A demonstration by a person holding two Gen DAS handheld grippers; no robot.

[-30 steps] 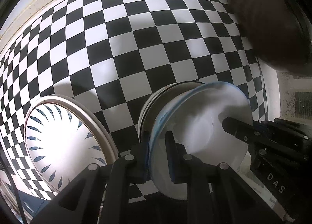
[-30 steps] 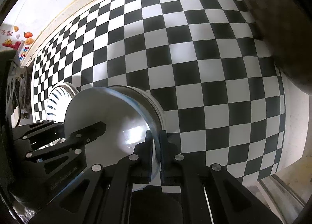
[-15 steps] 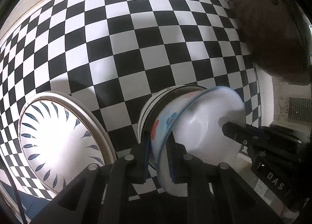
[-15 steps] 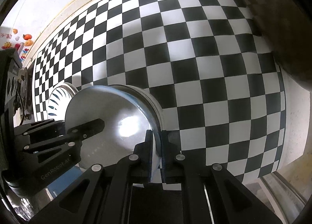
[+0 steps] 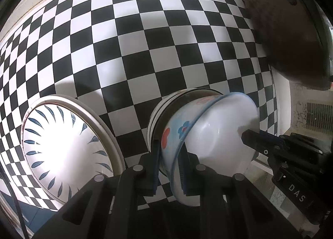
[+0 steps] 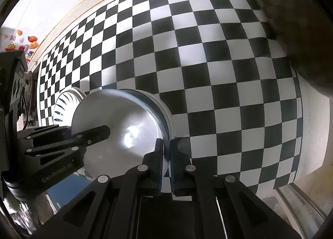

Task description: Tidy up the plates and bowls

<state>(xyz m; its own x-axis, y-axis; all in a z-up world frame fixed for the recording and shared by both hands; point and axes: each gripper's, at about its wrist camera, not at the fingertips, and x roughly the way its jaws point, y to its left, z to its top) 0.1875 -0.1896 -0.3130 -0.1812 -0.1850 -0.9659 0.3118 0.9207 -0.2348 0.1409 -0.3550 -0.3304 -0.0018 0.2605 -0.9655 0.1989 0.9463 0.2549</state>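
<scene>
A: What is shown at the left gripper (image 5: 169,168)?

B: Its fingers are pinched on the rim of a white bowl (image 5: 210,143) decorated with red and blue flowers and edged in blue. The bowl is tilted and held over a stack of bowls (image 5: 164,105) on a black-and-white checkered tablecloth (image 5: 145,51). Just beside the stack, a white plate (image 5: 62,151) with blue leaf strokes is seen.

A: And the right gripper (image 6: 166,164)?

B: Its fingers are closed on the opposite rim of the same bowl (image 6: 124,130), whose pale inside is turned toward the camera. The left gripper (image 6: 104,130) is seen at the far rim, one finger laid inside the bowl. The patterned plate (image 6: 64,103) is partly hidden behind it.
</scene>
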